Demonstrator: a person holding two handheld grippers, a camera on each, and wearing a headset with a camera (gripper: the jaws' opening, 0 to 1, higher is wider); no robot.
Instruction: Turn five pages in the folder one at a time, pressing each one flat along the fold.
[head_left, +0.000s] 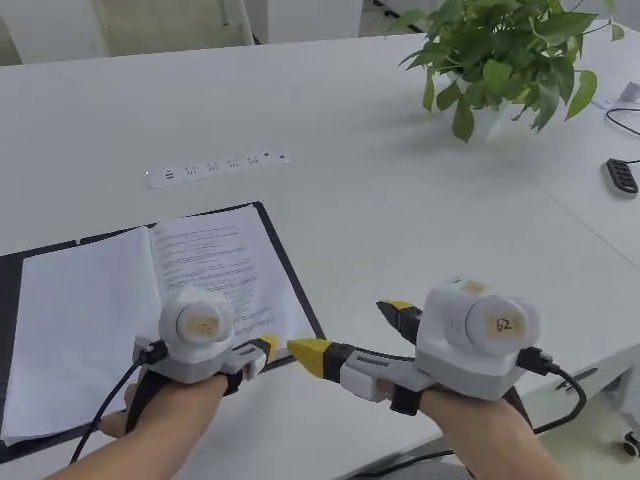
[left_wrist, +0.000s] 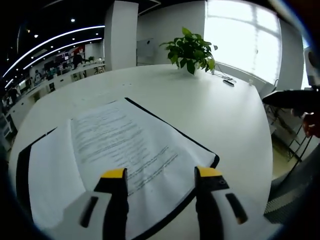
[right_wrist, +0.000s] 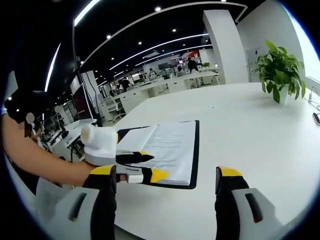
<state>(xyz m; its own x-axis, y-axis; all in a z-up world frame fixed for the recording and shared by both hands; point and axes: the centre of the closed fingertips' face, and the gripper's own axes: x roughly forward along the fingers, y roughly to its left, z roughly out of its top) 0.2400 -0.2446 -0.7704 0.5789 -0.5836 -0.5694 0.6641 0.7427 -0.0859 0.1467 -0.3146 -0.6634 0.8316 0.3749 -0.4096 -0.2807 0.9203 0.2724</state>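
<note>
Partly, the open folder (head_left: 290, 270) is lying out of sight: its left edge is running off the head view, and its near right corner is hiding behind the body of the left claw (left_wrist: 161, 174). That claw is hovering over the folder's near right corner with its two jaws spread apart and nothing between them; whether the tips are touching the paper, I cannot tell. The printed page (head_left: 225, 265) is lying flat on the folder's right half, its text too small to read, and a blank page (head_left: 85, 320) is lying on the left half. The right claw (head_left: 355, 330) is hanging just right of the folder's near right corner, over the worktop (head_left: 400, 200), its jaws also wide apart, gripping nothing and pointing toward the folder. The folder's near edge is sitting close to the worktop's near edge. Right of the folder the worktop is stretching wide and free. A white power strip (head_left: 215, 166) is lying beyond the folder's far edge, well apart, and a potted plant (head_left: 505, 55) is standing far off to the folder's far right.
</note>
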